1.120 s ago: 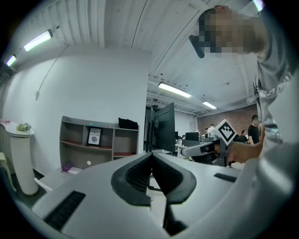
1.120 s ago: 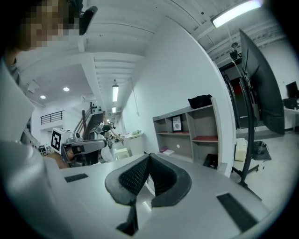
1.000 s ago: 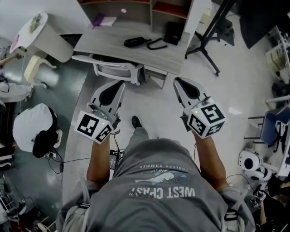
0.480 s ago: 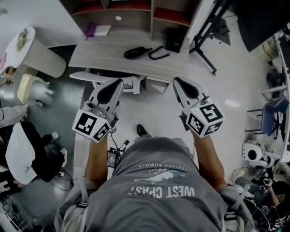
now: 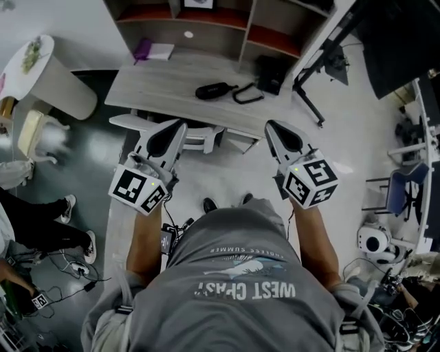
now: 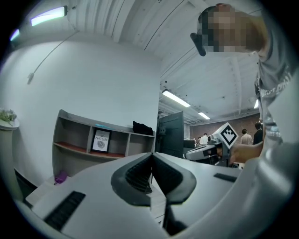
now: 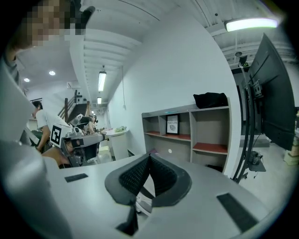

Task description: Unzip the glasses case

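**Desk:** What dominates the head view?

**Photographer:** A pale wood-grain counter [image 5: 165, 86] with a shelf unit [image 5: 206, 20] along its far side. A person in a grey T-shirt [image 5: 240, 275] stands off the counter's near side, a claw in each hand.

**Desk:** How do the claws stand?

**Photographer:** Both hang in the air short of the counter's near edge and touch nothing on it. The left claw [image 5: 180, 125] sits off the counter's left half, the right claw [image 5: 269, 126] off its right end. In each claw's own view the dark ribbed pads [image 6: 140, 172] meet at the tips: fully closed, with nothing gripped between them.

**Desk:** And the glasses case?

**Photographer:** The glasses case [image 5: 214, 90], black and oblong, lies on the counter near its middle. It is well apart from both claws, beyond their tips, and falls between the two. The state of its zip cannot be made out at this size. A black looped strap [image 5: 246, 93] lies on the counter just right of the case, and a small purple item [image 5: 142, 49] sits at the counter's far left corner.
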Available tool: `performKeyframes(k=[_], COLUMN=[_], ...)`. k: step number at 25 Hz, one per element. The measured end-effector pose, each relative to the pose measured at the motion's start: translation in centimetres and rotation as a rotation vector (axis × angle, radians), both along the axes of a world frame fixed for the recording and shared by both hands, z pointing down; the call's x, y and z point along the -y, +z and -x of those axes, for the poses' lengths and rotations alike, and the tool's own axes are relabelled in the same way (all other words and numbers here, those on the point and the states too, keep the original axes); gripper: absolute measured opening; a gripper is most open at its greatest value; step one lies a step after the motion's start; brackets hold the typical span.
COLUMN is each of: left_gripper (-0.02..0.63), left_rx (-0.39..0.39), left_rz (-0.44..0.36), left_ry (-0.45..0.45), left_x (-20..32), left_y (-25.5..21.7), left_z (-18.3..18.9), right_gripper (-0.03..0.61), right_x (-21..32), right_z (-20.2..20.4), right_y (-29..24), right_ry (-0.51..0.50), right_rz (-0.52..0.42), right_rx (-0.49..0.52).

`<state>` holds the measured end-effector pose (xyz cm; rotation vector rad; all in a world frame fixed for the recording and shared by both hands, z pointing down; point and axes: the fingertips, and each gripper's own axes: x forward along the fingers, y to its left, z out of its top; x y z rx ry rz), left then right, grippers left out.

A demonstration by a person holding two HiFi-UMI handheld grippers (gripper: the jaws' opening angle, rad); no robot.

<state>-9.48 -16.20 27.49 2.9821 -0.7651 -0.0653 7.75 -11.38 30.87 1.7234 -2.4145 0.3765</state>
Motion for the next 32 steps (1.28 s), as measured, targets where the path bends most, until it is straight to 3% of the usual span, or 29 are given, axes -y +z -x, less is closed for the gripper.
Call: performKeyframes(k=[7,14,25,32], left_gripper=[-0.002,-0.002,-0.002,-0.002], left_rx=[0.016,0.038,0.076,0.108], left_rz=[0.010,0.022,0.066,0.123], left_ry=[-0.057,-0.195,-0.339,-0.429], left_x=[2.3,5.4,10.7,13.4], left_y=[0.9,0.9,2.0,4.5], left_z=[1.3,2.5,0.8,-1.3], right_gripper=[0.011,0.012,0.018,0.032], right_x=[4.4,10.2,20.5,25.9], right_z=[0.3,0.5,-1.5,-4.0], right_y=[1.0,2.9,7.5,13.5], right_ry=[-0.055,-0.183,-0.333,-0.432], right_rz=[0.006,0.034,0.095,0.150], right_rx=[-0.016,-0.008,-0.064,-0.129])
